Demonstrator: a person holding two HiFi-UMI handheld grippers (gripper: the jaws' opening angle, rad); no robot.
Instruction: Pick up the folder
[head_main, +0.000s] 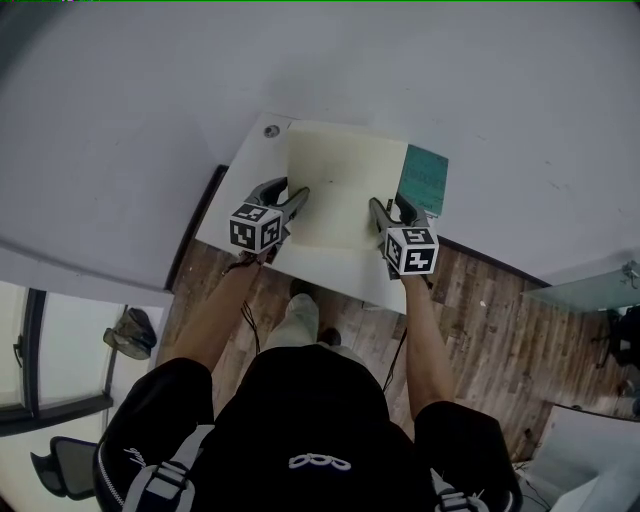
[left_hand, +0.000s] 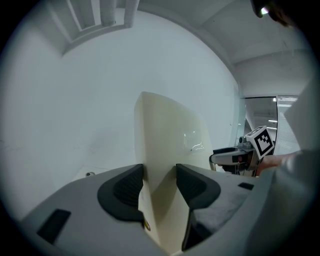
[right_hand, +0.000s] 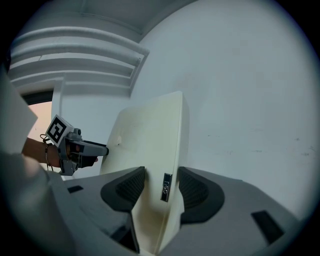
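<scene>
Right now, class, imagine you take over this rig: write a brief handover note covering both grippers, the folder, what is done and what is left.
Left gripper: shut on the cream folder, at its left edge.
Right gripper: shut on the folder's right edge.
Folder: held between both grippers, apparently lifted clear of the white table. A teal book lies on the table at its right.
Done: grip and lift.
Left: probably just keeping it steady.

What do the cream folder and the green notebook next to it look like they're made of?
The folder looks like stiff plastic or coated board with a smooth cream finish. It stays flat and rigid while upright, and the left gripper view shows a faint glossy reflection on its face. The green notebook probably has a paper or card cover. It looks matte teal, but it is too small to be sure.
</scene>
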